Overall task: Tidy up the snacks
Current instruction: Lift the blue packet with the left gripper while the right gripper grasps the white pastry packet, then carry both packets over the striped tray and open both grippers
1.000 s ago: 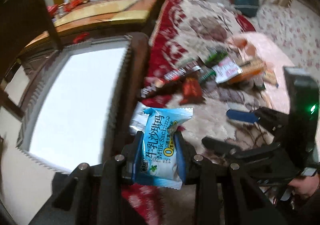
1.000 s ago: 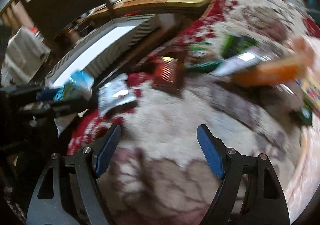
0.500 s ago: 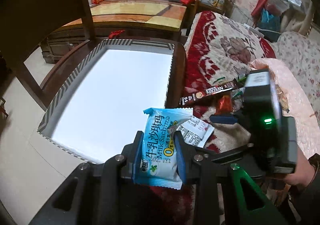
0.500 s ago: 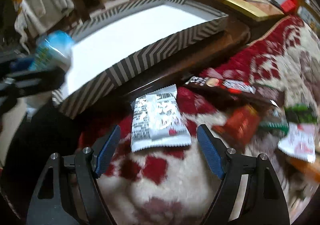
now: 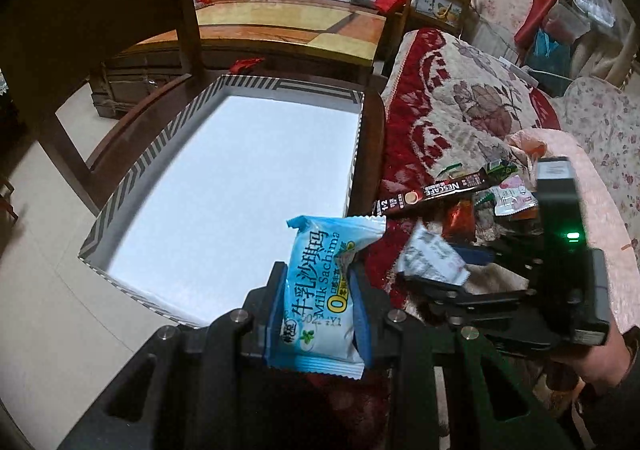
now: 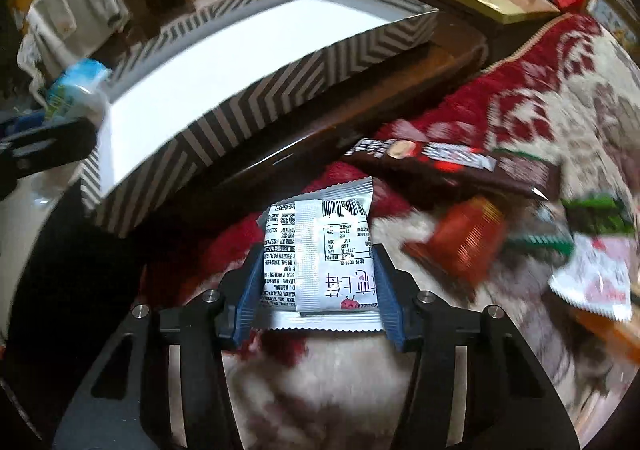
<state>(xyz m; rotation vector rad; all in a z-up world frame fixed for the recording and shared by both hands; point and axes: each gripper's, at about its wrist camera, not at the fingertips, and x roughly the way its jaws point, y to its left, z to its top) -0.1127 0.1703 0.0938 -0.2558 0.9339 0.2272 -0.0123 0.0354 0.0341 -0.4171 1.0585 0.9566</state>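
Note:
My left gripper (image 5: pixel 319 290) is shut on a light blue Milk Sachima packet (image 5: pixel 320 290), held over the near right corner of a white box with striped walls (image 5: pixel 120 206). The box inside is bare. My right gripper (image 6: pixel 318 270) is shut on a white snack packet (image 6: pixel 318 250) lying printed side up on the red and cream blanket (image 6: pixel 540 98); it also shows in the left wrist view (image 5: pixel 432 260). The box (image 6: pixel 280 82) is just beyond it to the left.
A brown Nescafe stick (image 6: pixel 448 162), a red packet (image 6: pixel 468 242), green packets (image 6: pixel 596 214) and a white and red packet (image 6: pixel 596 278) lie on the blanket right of my right gripper. The box stands on a dark wooden chair (image 5: pixel 372 154). A wooden cabinet (image 5: pixel 280 26) stands behind.
My right gripper swung left to the white packet and has closed on it. My left gripper, still holding the blue packet, has moved towards the box's near corner.

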